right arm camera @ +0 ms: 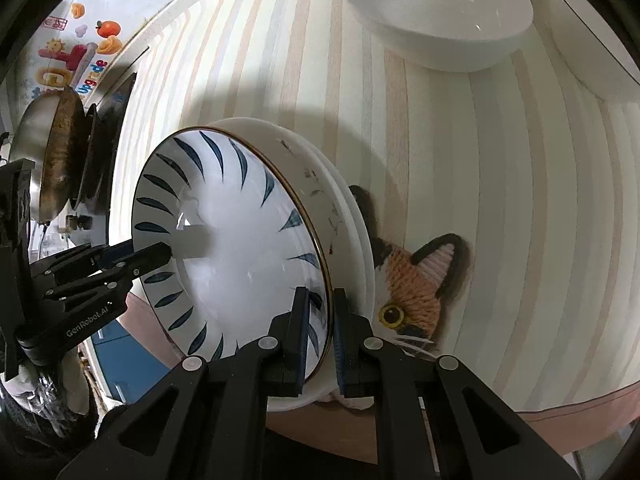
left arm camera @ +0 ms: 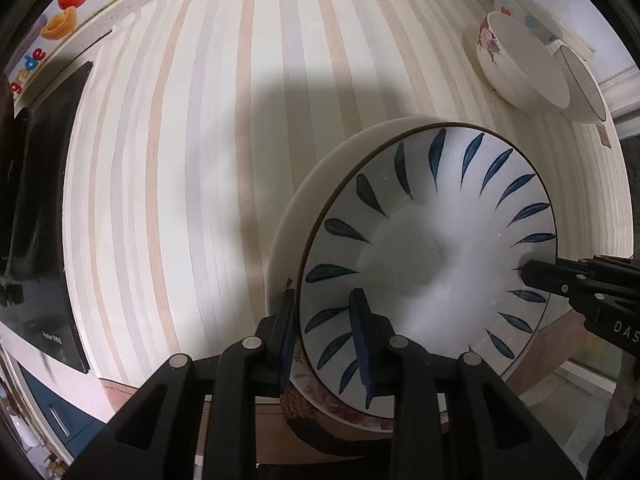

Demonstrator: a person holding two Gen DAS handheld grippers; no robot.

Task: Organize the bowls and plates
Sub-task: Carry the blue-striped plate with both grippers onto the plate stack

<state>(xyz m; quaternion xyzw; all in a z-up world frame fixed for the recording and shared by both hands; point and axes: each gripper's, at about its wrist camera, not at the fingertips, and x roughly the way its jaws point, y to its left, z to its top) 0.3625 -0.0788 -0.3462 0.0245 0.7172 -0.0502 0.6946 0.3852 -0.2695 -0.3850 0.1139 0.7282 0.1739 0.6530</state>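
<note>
Both grippers are holding the same blue-leaf bowl (left arm camera: 432, 264) by its rim, one on each side, which is probably why it is sitting so level. The left gripper (left arm camera: 324, 332) is pointing straight down with one finger inside the bowl and the other outside, its pads clamped on the wall. The right gripper (right arm camera: 320, 320) is coming in at a slant on the opposite edge and pinching the rim in the same way, so neither is standing open. The bowl is resting inside a white dish (right arm camera: 352, 216) on the striped table (left arm camera: 180, 168), nested so that the two make one stack, and a floral-edged plate (left arm camera: 344, 412) is peeking out beneath them. A cat-face mat (right arm camera: 416, 292) is lying just beside the stack, partly under it. At the far corner a flowered bowl (left arm camera: 516, 64) and two more bowls are waiting, well apart from the stack. I judge that the bowl is just being seated here, with a grip on each side keeping a heavy, slippery piece from tipping. Whether it is fully down on the dish I cannot tell.
</note>
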